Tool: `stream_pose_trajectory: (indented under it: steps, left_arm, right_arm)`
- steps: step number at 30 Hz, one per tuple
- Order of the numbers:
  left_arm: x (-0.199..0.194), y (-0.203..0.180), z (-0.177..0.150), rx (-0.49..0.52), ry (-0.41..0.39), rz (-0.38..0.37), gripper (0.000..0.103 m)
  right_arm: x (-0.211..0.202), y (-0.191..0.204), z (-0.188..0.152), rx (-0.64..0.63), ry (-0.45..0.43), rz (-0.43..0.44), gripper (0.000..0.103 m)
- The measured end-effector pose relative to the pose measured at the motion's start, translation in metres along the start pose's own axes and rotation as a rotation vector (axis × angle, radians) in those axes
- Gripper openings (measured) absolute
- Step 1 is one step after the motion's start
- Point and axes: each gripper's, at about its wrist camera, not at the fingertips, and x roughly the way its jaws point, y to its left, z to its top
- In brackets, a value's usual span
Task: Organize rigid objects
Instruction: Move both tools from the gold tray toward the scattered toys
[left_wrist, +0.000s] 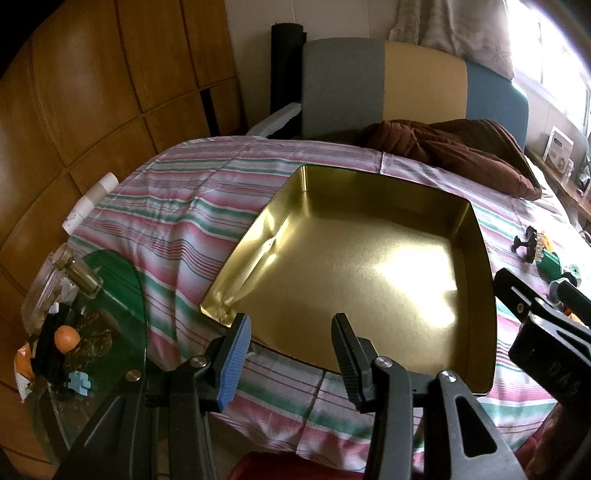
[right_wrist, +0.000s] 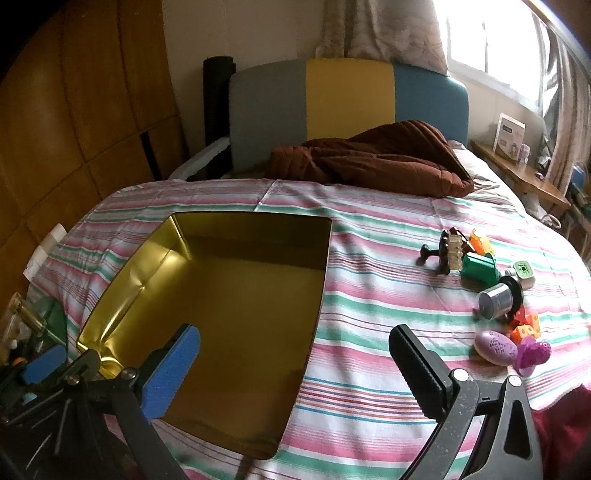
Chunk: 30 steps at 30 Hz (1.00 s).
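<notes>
We held both tongs over the striped pink, green and white bedsheet (right_wrist: 369, 369), and the sorting had not yet begun. Going from left to right, the left tongs (left_wrist: 291, 354) stood wide apart and held nothing, poised at the near rim of the shallow gold rectangular metal tin (left_wrist: 351, 266), which lay empty just ahead of its fingers. The right tongs (right_wrist: 303, 373) were likewise spread wide and empty, the blue-padded finger (right_wrist: 170, 369) over the near part of the tin and the black finger (right_wrist: 417, 373) over bare sheet to the tin's right.

Ahead and to the right of the right tongs lay the cluster of small rigid objects: a dark brown toothed hair claw (right_wrist: 443, 254), a green plastic cup (right_wrist: 478, 267) on its side, a grey metal cylinder with a black flange (right_wrist: 496, 297), orange toy blocks (right_wrist: 526, 328), and a purple egg-shaped plastic piece (right_wrist: 495, 347), this last nearest the black finger.

We judged this the opening step, the reach for a first piece. The next move called for swinging the right tongs rightward to straddle 1 object, probably the purple piece, closing on it, then carrying it left into the tin.
</notes>
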Motion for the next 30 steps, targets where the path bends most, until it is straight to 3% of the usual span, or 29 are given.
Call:
stream_pose_trajectory:
  steps: [7, 14, 17, 20, 26, 27, 30]
  left_arm:
    - [0.004, -0.001, -0.004, -0.005, 0.022, -0.040, 0.046]
    - [0.009, -0.002, -0.011, -0.051, 0.059, -0.285, 0.046]
    - [0.007, -0.016, -0.015, -0.002, 0.068, -0.281, 0.046]
    - [0.004, -0.029, -0.020, 0.041, 0.058, -0.290, 0.046]
    - [-0.006, -0.045, -0.026, 0.082, 0.054, -0.504, 0.046]
    - [-0.006, -0.049, -0.027, 0.082, 0.066, -0.560, 0.046]
    - [-0.005, -0.060, -0.029, 0.092, 0.111, -0.629, 0.051]
  right_arm:
    - [0.004, -0.012, -0.006, 0.017, 0.029, 0.000, 0.103]
    - [0.006, -0.046, -0.017, 0.016, 0.034, 0.014, 0.103]
    - [0.010, -0.073, -0.025, 0.034, 0.093, 0.019, 0.103]
    - [0.011, -0.098, -0.033, 0.026, 0.125, -0.031, 0.103]
    - [-0.003, -0.177, -0.033, 0.145, 0.124, -0.123, 0.103]
    - [-0.009, -0.195, -0.032, 0.186, 0.113, -0.153, 0.103]
    - [-0.015, -0.239, -0.029, 0.279, 0.126, -0.185, 0.103]
